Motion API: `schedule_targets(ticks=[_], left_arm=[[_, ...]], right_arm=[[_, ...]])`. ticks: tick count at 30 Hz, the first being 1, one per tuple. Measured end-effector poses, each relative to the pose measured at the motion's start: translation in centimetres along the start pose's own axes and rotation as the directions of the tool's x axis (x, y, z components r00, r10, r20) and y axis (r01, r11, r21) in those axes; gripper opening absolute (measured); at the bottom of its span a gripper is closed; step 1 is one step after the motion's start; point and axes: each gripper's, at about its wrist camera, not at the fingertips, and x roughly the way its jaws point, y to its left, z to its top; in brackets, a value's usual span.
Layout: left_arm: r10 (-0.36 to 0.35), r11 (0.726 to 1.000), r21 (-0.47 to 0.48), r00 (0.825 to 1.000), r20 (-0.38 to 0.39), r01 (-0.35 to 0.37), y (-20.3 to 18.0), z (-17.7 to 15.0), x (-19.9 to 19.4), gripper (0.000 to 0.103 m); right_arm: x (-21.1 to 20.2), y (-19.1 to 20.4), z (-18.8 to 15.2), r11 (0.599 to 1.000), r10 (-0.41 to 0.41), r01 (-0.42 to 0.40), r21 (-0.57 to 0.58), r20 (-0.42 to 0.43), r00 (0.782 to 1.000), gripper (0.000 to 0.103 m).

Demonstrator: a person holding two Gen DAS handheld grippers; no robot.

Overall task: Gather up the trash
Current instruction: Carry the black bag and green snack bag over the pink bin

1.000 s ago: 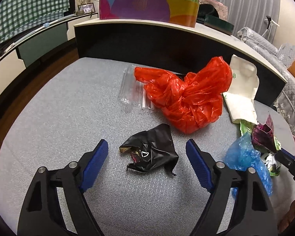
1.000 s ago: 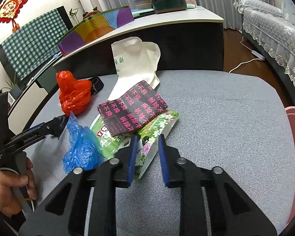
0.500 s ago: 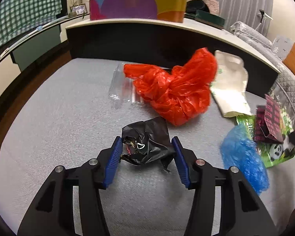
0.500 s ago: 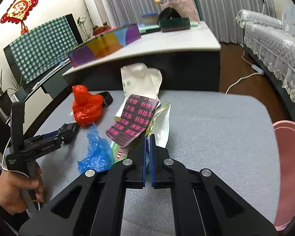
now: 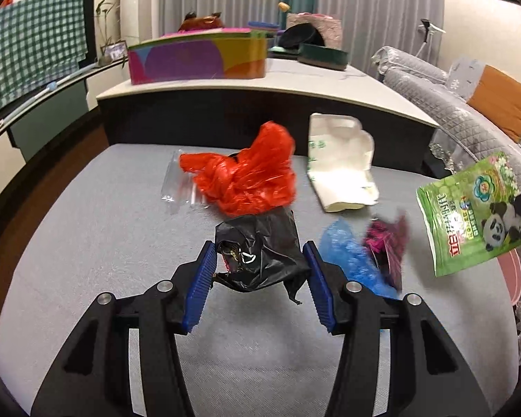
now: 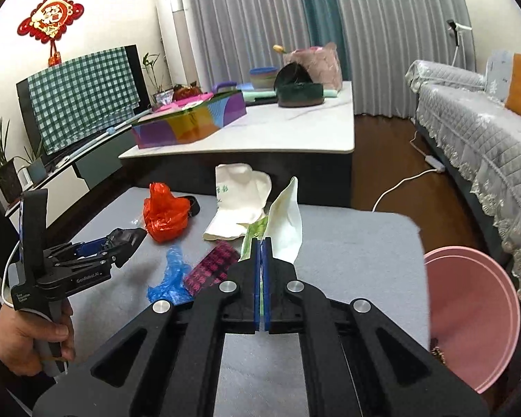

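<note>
My left gripper is shut on a crumpled black wrapper, held just above the grey table. My right gripper is shut on a green panda snack bag, lifted off the table; the same bag hangs at the right of the left wrist view. On the table lie a red plastic bag, a blue plastic bag, a pink-and-black wrapper, a white paper bag and a clear plastic sleeve.
A pink bin stands at the table's right side. Behind the table is a dark counter bearing a colourful box. A grey sofa runs along the right. A hand holds the left gripper's handle.
My left gripper closed on the black wrapper and lifted it. My right gripper closed on the green panda bag and raised it off the pile; the pink-and-black wrapper dropped beside the blue bag.
</note>
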Motion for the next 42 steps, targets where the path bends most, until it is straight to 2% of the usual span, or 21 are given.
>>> schedule_targets(ticks=[10,22,32,42], left_arm=[[-0.06,0.997,0.054,0.996,0.068,0.057,-3.0,-0.1,-3.2,0.051],[-0.144,0.984,0.115,0.985,0.096,0.133,-6.9,0.2,-4.4,0.051],[-0.208,0.969,0.156,0.974,0.095,0.192,-10.6,0.5,-4.3,0.051],[-0.262,0.95,0.194,0.962,0.078,0.243,-14.4,0.6,-3.8,0.051]], right_arm=[[-4.2,-1.1,0.6,0.998,-0.061,0.062,-0.013,0.067,0.996,0.001],[-8.0,-4.4,1.5,0.989,-0.146,0.143,0.03,0.134,0.98,0.001],[-9.0,-8.6,1.2,0.97,-0.238,0.232,0.065,0.107,0.965,0.001],[-10.5,-11.4,0.7,0.956,-0.289,0.281,0.082,0.102,0.952,0.001]])
